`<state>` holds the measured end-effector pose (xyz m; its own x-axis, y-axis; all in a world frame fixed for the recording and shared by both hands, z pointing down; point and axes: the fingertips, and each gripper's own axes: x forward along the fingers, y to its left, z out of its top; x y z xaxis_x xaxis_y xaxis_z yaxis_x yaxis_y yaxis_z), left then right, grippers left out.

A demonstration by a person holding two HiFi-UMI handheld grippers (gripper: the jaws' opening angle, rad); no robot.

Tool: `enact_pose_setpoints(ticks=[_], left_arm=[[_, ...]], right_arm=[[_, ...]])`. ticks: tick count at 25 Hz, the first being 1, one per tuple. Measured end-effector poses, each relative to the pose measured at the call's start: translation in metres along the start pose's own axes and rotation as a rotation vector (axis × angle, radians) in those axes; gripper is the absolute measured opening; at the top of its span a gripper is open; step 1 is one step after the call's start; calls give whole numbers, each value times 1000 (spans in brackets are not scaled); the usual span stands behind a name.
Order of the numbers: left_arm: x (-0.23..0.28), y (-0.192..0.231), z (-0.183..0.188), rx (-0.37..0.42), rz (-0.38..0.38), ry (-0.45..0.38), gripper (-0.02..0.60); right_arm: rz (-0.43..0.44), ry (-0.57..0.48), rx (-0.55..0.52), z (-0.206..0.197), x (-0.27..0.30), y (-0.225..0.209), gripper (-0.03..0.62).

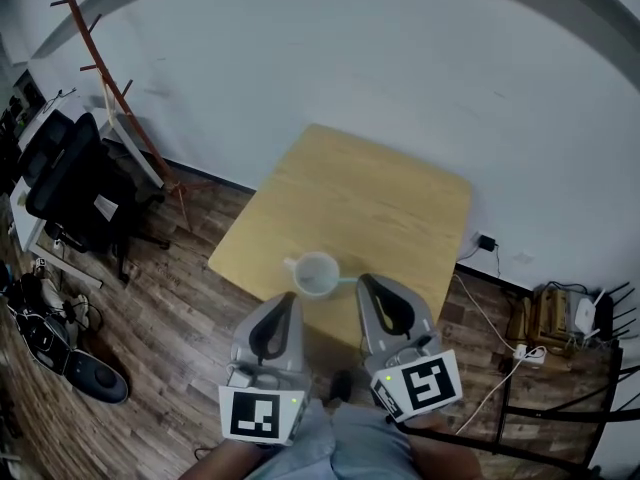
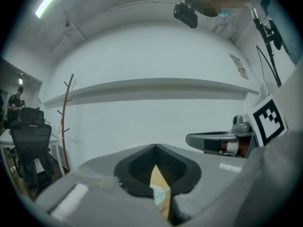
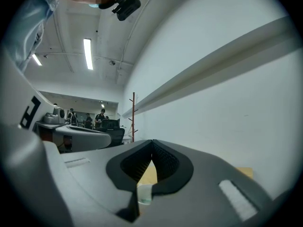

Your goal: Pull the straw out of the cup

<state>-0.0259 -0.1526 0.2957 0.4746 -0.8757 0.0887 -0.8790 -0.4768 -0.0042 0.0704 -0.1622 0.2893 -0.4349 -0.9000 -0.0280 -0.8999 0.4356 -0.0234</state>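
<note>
Teal straw (image 1: 347, 279) leans rightward out of cup (image 1: 302, 286).

Square wooden table (image 1: 390, 198) bears one cup (image 1: 316, 273) with straw (image 2: 162, 192)

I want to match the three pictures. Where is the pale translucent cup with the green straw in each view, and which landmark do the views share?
Head view: the pale translucent cup stands at lower centre, on the light wooden table.
Left gripper view: the cup is small, at bottom centre.
Right gripper view: the cup is at bottom centre, slightly left.
Shared landmark: the reddish wooden coat rack, left of the cup everywhere.
</note>
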Motion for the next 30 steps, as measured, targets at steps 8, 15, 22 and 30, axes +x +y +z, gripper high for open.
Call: enact_pose_setpoints(ticks=[8,15,22,30], left_arm=[[22,18,-6,-37,8,11,20],[47,29,-27,-76,-13,63,20],[55,29,-70,-96,-39,157,20],[52,30,-128,-133,-61,280,19]], right_arm=[[30,23,-17,-7,26,-8,11],[81,74,13,-33,39,-3,40],[79,216,120,-96,27,8,40],[31,316,204,-164,20,4,44]])
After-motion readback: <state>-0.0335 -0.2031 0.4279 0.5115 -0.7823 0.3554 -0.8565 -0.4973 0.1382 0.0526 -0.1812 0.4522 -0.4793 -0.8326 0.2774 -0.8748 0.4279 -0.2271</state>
